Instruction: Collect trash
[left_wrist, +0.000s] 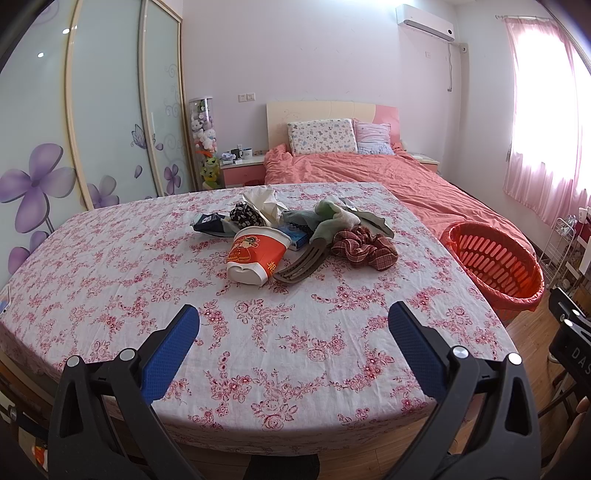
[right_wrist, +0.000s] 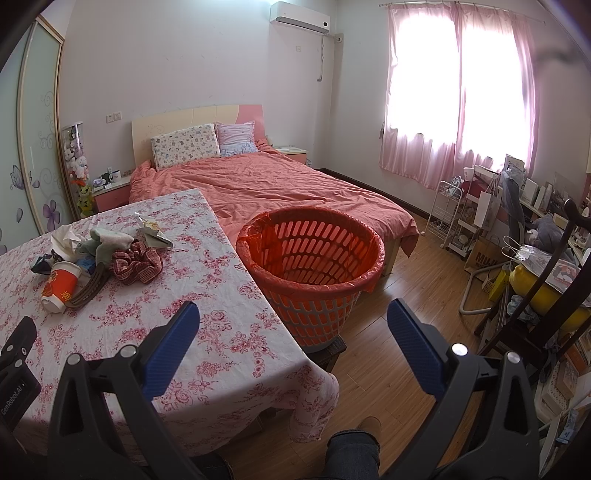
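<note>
Sorting trash from keepsakes looks like the main hazard, judging from how the pile lies. On the table with the floral tablecloth (left_wrist: 258, 332) a heap sits toward the far side: a crushed red-and-white paper cup (left_wrist: 255, 256) lying on its side at the near left of the heap, a crumpled tissue (left_wrist: 264, 201) at the far edge, a dark wrapper (left_wrist: 210, 223) to the left, a blue packet (left_wrist: 295, 236) behind the cup and a silvery wrapper (left_wrist: 369, 218) on the far right. Mixed in with them are a brown comb (left_wrist: 301, 264), a plaid scrunchie (left_wrist: 364, 247) and a pale green sock (left_wrist: 334, 218), the comb touching the cup and the sock lying over the comb's handle.

Both grippers hover empty, well short of the pile. The left gripper (left_wrist: 293, 325) has its blue pads spread wide above the near cloth; the right gripper (right_wrist: 293, 325) is likewise spread, aimed between the table's right edge and the orange-lined laundry basket (right_wrist: 258, 240) that stands just beside the table.

A closing grip on the cup could drag the comb along. The tissue may tear or slip from the pads. Pinching too low would catch the tablecloth and shift everything. The basket's rim sits below table height, so a release made too early over the gap could drop trash onto the wooden floor (right_wrist: 399, 332).
</note>
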